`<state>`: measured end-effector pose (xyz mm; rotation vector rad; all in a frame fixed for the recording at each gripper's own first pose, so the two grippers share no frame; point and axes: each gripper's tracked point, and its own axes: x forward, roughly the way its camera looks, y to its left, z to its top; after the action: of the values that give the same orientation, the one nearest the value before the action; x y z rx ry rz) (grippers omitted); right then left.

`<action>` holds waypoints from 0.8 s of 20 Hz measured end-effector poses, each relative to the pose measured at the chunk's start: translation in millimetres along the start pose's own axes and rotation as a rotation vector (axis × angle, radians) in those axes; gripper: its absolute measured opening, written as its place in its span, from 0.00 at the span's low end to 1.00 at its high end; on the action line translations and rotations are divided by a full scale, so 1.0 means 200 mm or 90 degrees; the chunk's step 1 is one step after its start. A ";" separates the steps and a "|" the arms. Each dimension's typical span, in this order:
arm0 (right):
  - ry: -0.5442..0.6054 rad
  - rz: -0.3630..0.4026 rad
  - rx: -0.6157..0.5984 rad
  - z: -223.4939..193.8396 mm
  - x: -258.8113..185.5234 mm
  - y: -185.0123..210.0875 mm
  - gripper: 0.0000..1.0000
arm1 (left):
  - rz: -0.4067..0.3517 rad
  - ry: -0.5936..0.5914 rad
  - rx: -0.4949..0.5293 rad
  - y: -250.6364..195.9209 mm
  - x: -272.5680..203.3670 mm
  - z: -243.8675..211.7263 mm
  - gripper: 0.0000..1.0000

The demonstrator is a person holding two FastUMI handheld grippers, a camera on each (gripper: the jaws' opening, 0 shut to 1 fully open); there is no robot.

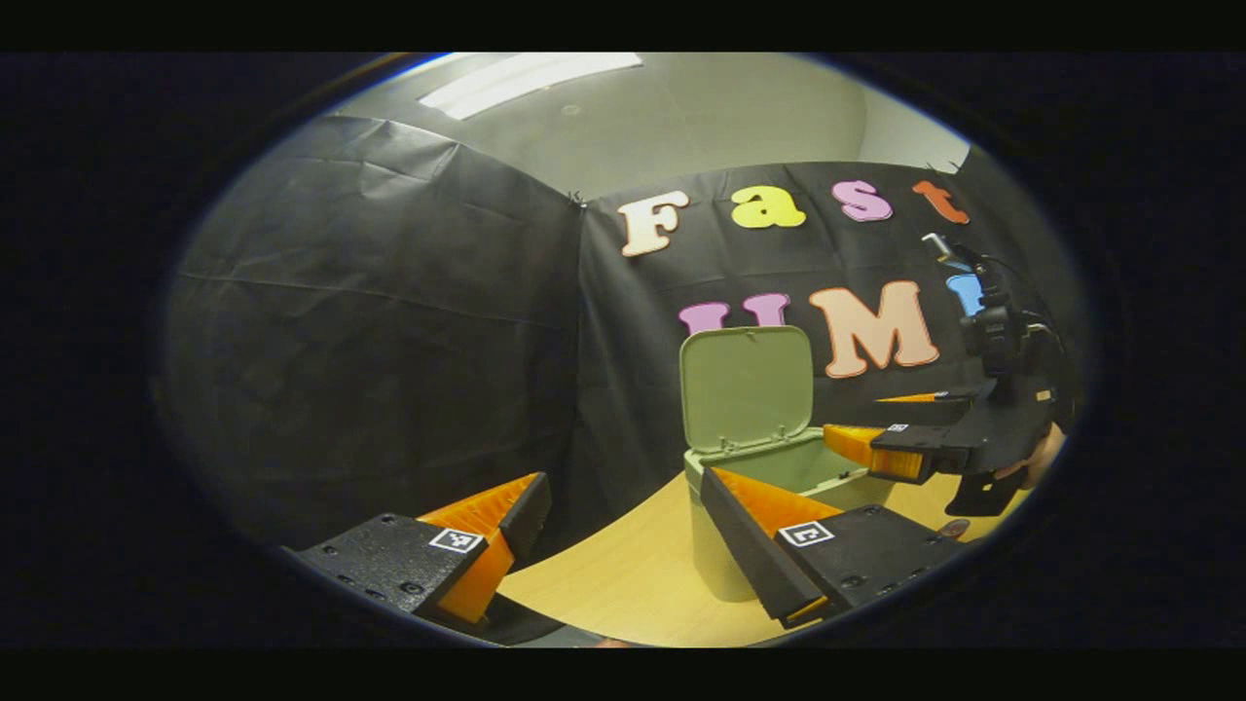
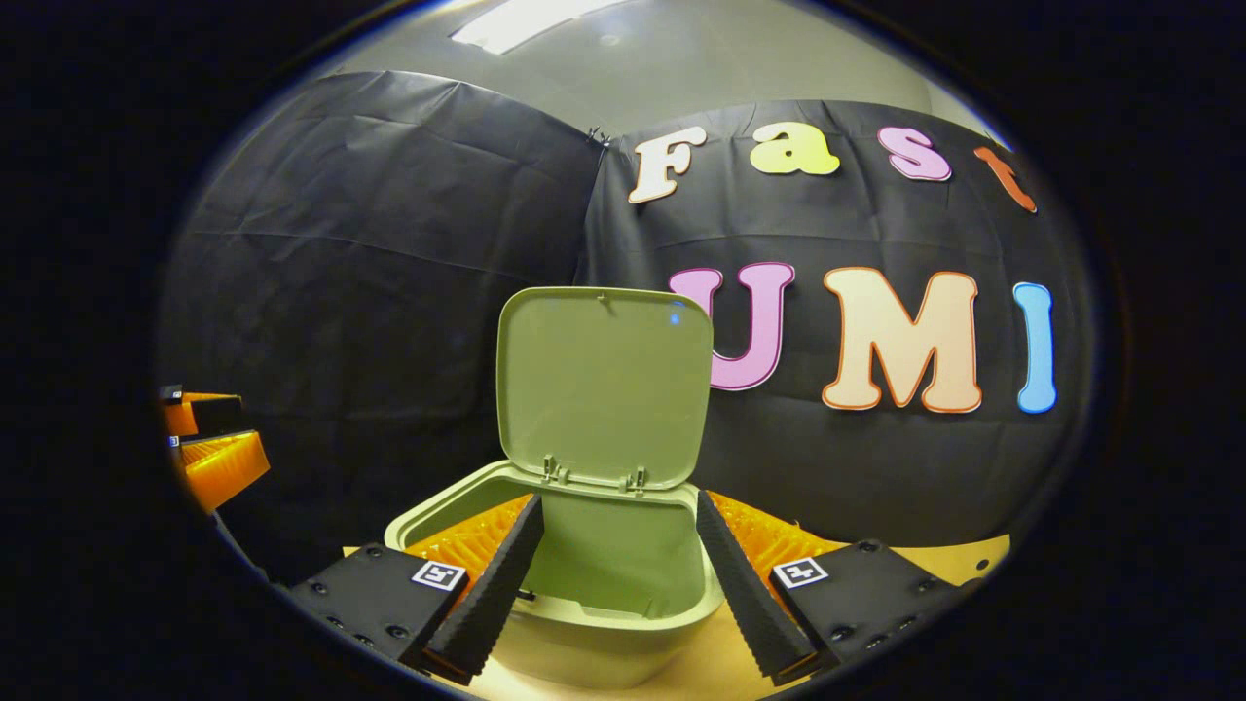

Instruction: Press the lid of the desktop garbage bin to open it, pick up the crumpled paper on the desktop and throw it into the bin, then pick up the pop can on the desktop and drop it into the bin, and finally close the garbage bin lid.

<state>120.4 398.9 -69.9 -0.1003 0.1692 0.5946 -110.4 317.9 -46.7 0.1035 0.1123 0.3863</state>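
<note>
Right tongs (image 2: pixel 613 574) hang spread wide and empty just above the open garbage bin (image 2: pixel 584 608), whose lid (image 2: pixel 604 389) stands upright. Left tongs (image 1: pixel 623 526) gape empty beside it over the bench (image 1: pixel 623 584).

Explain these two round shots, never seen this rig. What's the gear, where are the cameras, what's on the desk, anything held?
No robot: a person holds a two-finger tool in each hand, with a fisheye camera riding on each. The left gripper view looks along the left tongs, open and empty. Farther right in it you see the right tongs over the bin, with part of a hand behind. The right gripper view looks along the right tongs, also open and empty, straight into the bin. The bin stands on a wooden desk; its lid is up.
</note>
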 end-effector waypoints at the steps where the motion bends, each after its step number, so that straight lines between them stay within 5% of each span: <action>1: -0.002 -0.007 -0.001 0.00 -0.03 -0.04 0.98 | -0.010 -0.004 -0.002 -0.04 0.01 0.01 0.94; 16: -0.041 -0.227 0.030 0.04 -0.73 -0.99 1.00 | -0.242 -0.048 -0.039 -0.99 0.15 0.16 1.00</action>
<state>114.0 155.7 -25.2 -0.0634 0.0989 0.2385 -5.5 144.2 -42.3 0.0344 0.0442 0.0059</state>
